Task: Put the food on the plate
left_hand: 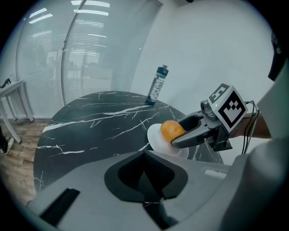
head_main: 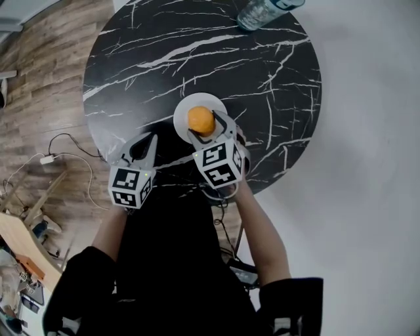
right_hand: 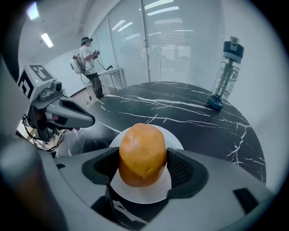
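An orange, rounded piece of food (right_hand: 142, 153) is clamped between the pads of my right gripper (right_hand: 143, 164), which is shut on it. It hangs just over a small white plate (right_hand: 175, 140) near the front edge of a round black marble table (head_main: 197, 59). In the head view the food (head_main: 201, 121) covers the plate's (head_main: 186, 105) middle. My left gripper (head_main: 146, 147) hovers at the table's near-left edge, left of the plate, with its jaws together and nothing between them. The left gripper view shows the food (left_hand: 171, 130) over the plate (left_hand: 156, 140).
A clear water bottle (head_main: 259, 13) with a blue cap stands upright at the table's far right edge. Cables (head_main: 62, 154) lie on the wooden floor to the left. A person (right_hand: 90, 61) stands far off by glass walls.
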A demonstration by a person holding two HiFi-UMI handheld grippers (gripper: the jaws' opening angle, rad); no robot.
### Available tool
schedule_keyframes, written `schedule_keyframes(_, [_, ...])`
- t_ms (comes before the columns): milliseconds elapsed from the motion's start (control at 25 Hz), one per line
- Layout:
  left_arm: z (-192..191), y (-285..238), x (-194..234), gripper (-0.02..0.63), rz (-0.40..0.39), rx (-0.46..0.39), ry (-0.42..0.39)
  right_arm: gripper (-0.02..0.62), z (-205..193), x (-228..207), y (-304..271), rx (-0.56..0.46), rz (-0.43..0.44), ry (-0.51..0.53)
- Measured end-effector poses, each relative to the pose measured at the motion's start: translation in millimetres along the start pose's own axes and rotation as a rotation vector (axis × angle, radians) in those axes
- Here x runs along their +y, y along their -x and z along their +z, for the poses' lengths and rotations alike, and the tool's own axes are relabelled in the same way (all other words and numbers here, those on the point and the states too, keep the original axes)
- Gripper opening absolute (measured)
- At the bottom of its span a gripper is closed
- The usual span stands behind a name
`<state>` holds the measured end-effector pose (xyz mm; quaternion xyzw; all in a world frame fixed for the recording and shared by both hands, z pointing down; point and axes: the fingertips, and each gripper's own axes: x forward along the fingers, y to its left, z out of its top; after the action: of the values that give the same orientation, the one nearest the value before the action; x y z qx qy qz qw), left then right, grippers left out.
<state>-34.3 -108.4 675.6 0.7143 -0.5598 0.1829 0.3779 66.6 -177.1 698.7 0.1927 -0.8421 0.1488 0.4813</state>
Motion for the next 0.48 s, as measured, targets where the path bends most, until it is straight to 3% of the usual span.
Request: schedule_keyframes(480, [2.1,7.2,1.0,0.0,0.004,0.006,-0.016,0.321,4.4,1.8,-3.1,-0.003,-0.033,-0.003])
